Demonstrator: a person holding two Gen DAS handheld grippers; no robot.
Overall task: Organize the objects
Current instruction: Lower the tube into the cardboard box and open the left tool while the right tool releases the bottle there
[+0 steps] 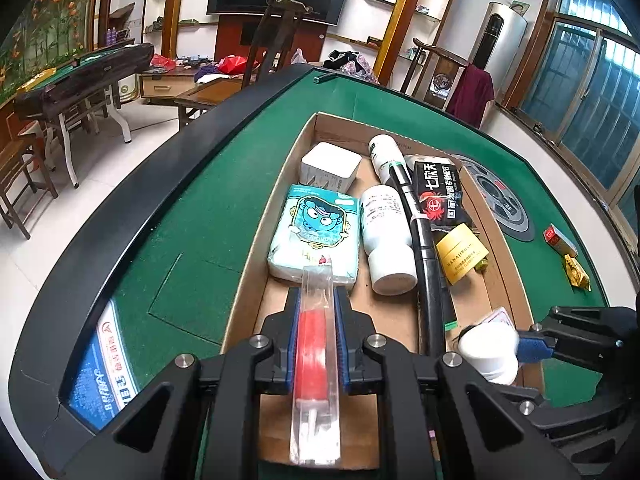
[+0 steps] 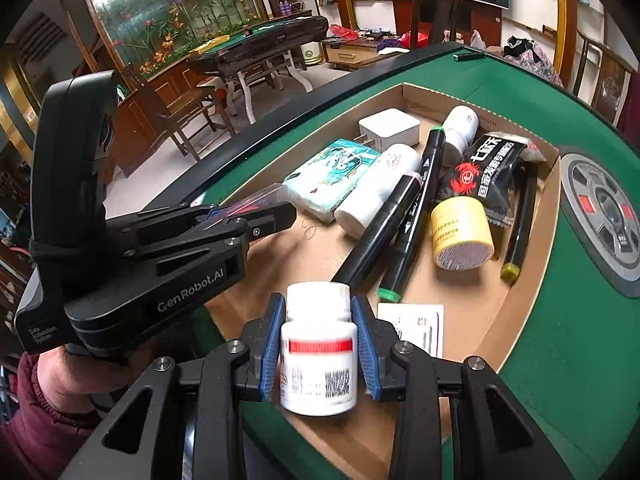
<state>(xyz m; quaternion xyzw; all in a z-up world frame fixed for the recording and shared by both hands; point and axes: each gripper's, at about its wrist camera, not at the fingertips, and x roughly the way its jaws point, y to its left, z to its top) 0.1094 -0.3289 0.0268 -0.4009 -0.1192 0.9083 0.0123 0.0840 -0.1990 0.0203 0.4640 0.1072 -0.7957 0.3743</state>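
A shallow cardboard box (image 1: 256, 280) (image 2: 532, 280) lies on the green felt table. My left gripper (image 1: 316, 308) is shut on a clear plastic case with a red item inside (image 1: 314, 352), held over the box's near end; it also shows in the right wrist view (image 2: 248, 204). My right gripper (image 2: 318, 312) is shut on a white pill bottle with a red band (image 2: 318, 360), above the box's near edge; it shows in the left wrist view (image 1: 490, 348). In the box lie a tissue pack (image 1: 312, 232), white bottles (image 1: 386, 236), black markers (image 2: 408, 216), a yellow jar (image 2: 460, 232), a black snack packet (image 2: 488, 176) and a white charger (image 1: 330, 166).
A white card (image 2: 412, 328) lies in the box near the right gripper. A round control panel (image 2: 604, 216) sits in the table's centre. A small red box (image 1: 558, 240) and a gold wrapper (image 1: 576, 272) lie on the felt. Chairs and another table stand beyond.
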